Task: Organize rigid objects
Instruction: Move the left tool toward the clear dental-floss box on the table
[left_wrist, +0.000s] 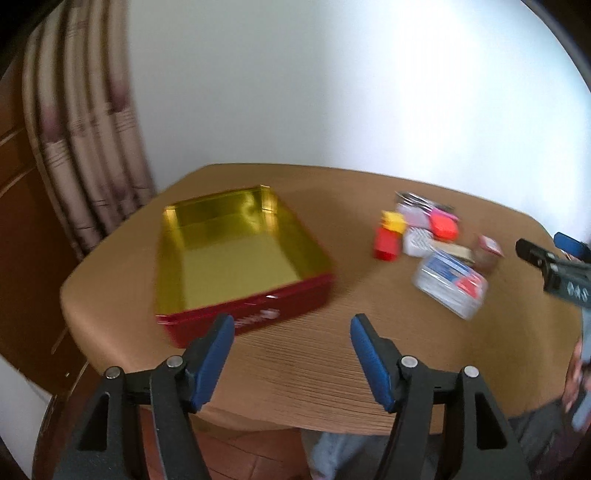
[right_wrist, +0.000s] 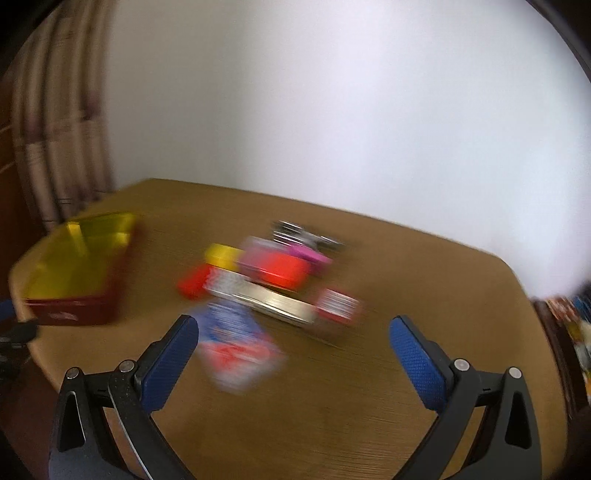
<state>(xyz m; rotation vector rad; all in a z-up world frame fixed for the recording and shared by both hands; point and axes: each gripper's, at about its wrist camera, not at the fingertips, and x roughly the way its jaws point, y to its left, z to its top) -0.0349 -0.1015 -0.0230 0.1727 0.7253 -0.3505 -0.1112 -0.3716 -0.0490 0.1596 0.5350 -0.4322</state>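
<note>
The left gripper (left_wrist: 291, 354) has its jaws spread wide, nothing between the blue pads, and it hangs over the near edge of the tan wooden worktop (left_wrist: 295, 369). Just beyond its left pad sits the open rectangular tin with red outer walls and a shiny gold inside (left_wrist: 236, 266); the tin holds nothing that can be seen. Across the worktop to the right, well apart from the tin, lies a cluster of small rigid objects: a red block with a yellow top (left_wrist: 389, 240), an orange-red rounded piece (left_wrist: 443, 226), a white patterned piece (left_wrist: 417, 240), and nearest the camera a flat silver-grey tin with a blue and red label (left_wrist: 450, 286). The cluster is blurred, so the finer shapes cannot be told.

The right gripper (right_wrist: 293, 360) also has its jaws spread wide and grips nothing. In the left wrist view it enters at the right edge (left_wrist: 554, 266), beside the cluster. From its own camera the labelled tin (right_wrist: 236, 343) lies just ahead of its left pad, with the rest of the cluster (right_wrist: 273, 273) behind it, heavily smeared. The red and gold tin (right_wrist: 74, 273) sits at the far left of the worktop (right_wrist: 332, 406).

Behind the worktop are a plain white wall (left_wrist: 332, 92) and a striped beige curtain (left_wrist: 81, 129) at the left.
</note>
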